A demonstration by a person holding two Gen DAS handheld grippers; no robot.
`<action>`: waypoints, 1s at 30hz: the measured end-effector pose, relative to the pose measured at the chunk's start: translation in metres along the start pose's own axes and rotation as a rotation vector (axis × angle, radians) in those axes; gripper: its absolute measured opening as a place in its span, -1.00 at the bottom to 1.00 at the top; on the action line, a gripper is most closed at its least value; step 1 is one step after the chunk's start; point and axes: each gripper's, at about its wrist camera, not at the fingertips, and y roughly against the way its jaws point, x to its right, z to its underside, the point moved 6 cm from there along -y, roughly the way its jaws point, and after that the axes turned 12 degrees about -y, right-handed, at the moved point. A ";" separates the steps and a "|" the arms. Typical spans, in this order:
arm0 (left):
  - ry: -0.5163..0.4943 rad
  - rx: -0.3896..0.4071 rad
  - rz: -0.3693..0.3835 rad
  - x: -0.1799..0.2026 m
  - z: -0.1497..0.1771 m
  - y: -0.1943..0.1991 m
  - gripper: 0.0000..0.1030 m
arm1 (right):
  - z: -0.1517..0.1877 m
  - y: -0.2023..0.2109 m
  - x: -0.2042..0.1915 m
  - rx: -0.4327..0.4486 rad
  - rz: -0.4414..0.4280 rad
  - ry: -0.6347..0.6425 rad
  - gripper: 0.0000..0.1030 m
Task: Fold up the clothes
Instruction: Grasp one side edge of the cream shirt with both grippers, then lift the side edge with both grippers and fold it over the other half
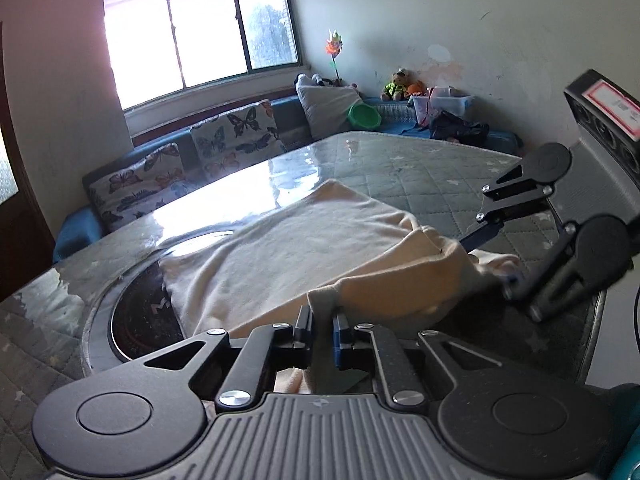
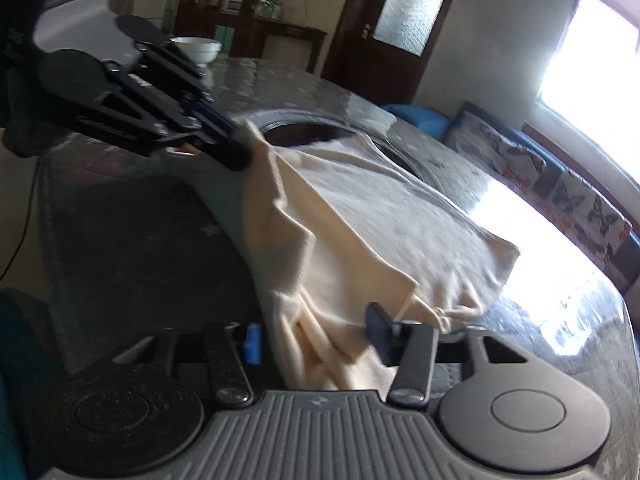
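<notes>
One cream garment (image 1: 288,248), two grippers on it. It lies partly flat on the glass-topped table (image 1: 420,164), ahead of both grippers, with the near edge lifted off the surface.

Left gripper (image 1: 322,330): jaws nearly closed, narrow gap, a bunched corner of the garment pinched between the two fingers. In the right wrist view the left gripper (image 2: 236,152) sits up and to the left, fingertips clamped on a peaked corner of the cloth.

Right gripper (image 2: 316,340): jaws wide apart in its own view, one blue pad (image 2: 253,343) left of the cloth, one dark pad (image 2: 378,330) right of it; fabric hangs in folds between them. Can't tell whether either pad actually presses the cloth. From the left wrist view the right gripper (image 1: 496,256) is to the right, fingertips buried in the raised fold.

Background counts:
- one white bowl (image 2: 198,49) on the table beyond the left gripper
- two butterfly-print cushions (image 1: 236,136) on the bench beyond the table
- one green bowl (image 1: 364,116) further along that bench
- one round dark inset (image 1: 140,312) in the tabletop, partly under the garment
</notes>
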 end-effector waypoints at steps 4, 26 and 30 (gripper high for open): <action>-0.018 -0.008 0.006 0.002 0.009 0.005 -0.57 | -0.010 -0.003 0.013 -0.029 -0.057 -0.086 -0.66; -0.244 -0.020 -0.113 0.016 0.046 0.011 -0.57 | -0.035 -0.001 0.032 -0.018 -0.080 -0.198 -0.78; -0.187 -0.015 -0.080 0.012 0.045 0.015 -0.82 | -0.030 0.001 0.030 -0.014 -0.084 -0.211 -0.82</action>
